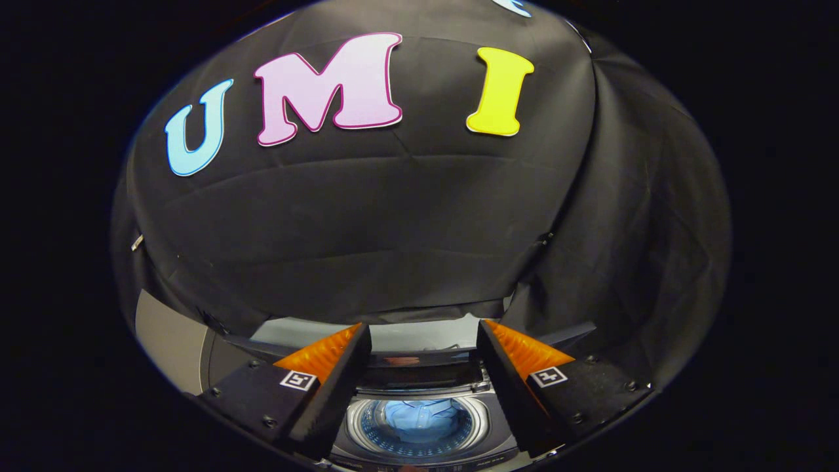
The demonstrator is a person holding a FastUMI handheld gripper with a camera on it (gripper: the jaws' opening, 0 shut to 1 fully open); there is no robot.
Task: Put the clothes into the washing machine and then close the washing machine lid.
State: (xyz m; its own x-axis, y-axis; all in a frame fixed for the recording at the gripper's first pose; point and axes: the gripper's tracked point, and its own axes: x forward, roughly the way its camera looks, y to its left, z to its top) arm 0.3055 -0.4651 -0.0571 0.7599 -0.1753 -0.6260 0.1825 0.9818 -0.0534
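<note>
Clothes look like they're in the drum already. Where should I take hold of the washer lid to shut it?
Judging by its pose, grip the lid by its raised free edge, coming from the front over the drum. It stands open behind the blue clothes. The hand-held gripper is open, fingers either side.

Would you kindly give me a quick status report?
Gripper jaws open, holding nothing. Blue clothes in washing machine drum between them. Lid raised, not yet closed.

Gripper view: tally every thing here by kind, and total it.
Washing machine, lid up: 1
Blue garment in its drum: 1
Gripper, fingers apart, holding nothing, above the drum: 1
Black cloth wall: 1
Total: 4
</note>
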